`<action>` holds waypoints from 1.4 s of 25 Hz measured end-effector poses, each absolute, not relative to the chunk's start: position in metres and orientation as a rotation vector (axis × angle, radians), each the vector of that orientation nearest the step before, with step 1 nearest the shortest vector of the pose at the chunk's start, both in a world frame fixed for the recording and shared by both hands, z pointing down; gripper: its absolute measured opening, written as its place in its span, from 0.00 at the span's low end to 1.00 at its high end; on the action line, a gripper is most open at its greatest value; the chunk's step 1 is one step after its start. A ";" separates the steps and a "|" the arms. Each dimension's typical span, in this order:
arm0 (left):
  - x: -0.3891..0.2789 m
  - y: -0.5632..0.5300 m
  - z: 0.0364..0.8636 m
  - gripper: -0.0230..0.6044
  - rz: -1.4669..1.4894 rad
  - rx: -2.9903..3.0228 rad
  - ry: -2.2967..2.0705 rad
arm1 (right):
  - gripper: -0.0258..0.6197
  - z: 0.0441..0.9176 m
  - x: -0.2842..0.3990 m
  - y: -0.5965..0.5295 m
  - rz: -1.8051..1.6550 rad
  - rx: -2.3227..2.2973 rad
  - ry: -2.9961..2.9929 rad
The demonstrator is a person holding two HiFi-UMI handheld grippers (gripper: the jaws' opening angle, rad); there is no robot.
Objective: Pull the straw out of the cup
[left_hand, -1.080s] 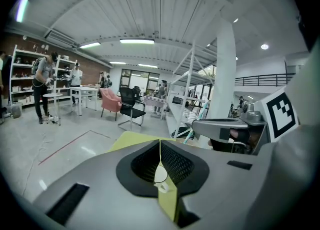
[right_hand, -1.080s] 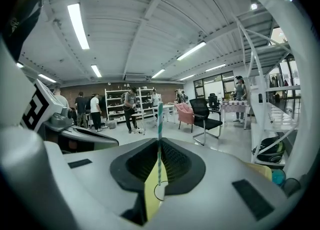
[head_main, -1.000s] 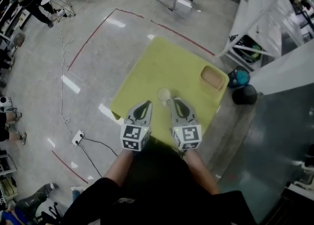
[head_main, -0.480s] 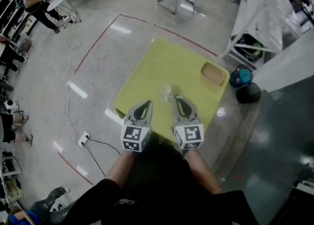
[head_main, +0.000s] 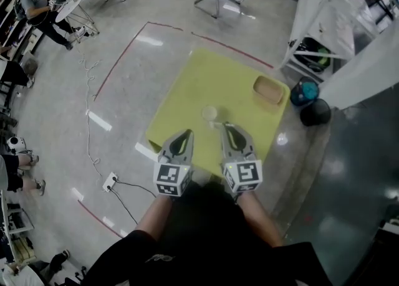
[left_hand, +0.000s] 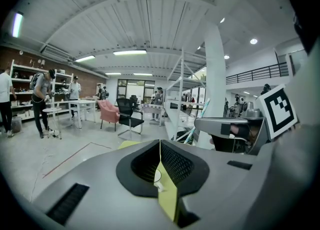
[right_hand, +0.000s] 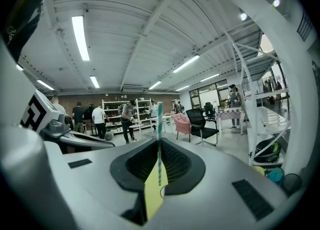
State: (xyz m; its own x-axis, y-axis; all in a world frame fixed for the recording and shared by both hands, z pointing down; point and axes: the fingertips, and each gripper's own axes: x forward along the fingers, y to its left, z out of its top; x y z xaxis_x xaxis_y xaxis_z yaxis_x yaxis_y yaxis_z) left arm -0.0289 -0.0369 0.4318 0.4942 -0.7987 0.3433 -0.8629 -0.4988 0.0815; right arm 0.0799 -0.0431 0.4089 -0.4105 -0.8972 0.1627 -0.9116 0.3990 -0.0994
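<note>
A small clear cup (head_main: 209,113) stands on the yellow table (head_main: 187,101), just beyond both grippers. My right gripper (head_main: 227,127) is shut on a green-and-white striped straw (right_hand: 159,149), which stands upright between its jaws and pokes above them, clear of the cup. In the left gripper view the same straw (left_hand: 200,119) shows at the right gripper's tip. Alongside it, near the table's front edge, my left gripper (head_main: 186,133) has its jaws closed together with nothing in them. Through that gripper's jaw gap part of the cup rim (left_hand: 156,175) shows.
A shallow tan tray (head_main: 269,89) lies at the table's far right corner. Round dark and teal objects (head_main: 308,101) sit on the floor to the right of the table. White shelving, chairs and several people stand farther off. A cable and socket (head_main: 111,182) lie on the floor at left.
Both grippers have risen a little and drawn back from the cup, the right one carrying the straw. The cup has stayed in place on the table.
</note>
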 end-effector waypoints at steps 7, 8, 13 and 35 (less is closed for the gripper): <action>-0.032 -0.048 0.409 0.11 0.326 2.581 -1.365 | 0.10 0.391 0.071 -0.044 0.227 1.717 -2.521; -0.034 -0.049 0.405 0.11 0.315 2.594 -1.356 | 0.10 0.386 0.068 -0.044 0.216 1.729 -2.519; -0.046 -0.054 0.392 0.11 0.258 2.625 -1.341 | 0.10 0.374 0.051 -0.042 0.170 1.766 -2.495; -0.049 -0.048 0.373 0.11 0.209 2.685 -1.310 | 0.09 0.357 0.046 -0.029 0.108 1.785 -2.448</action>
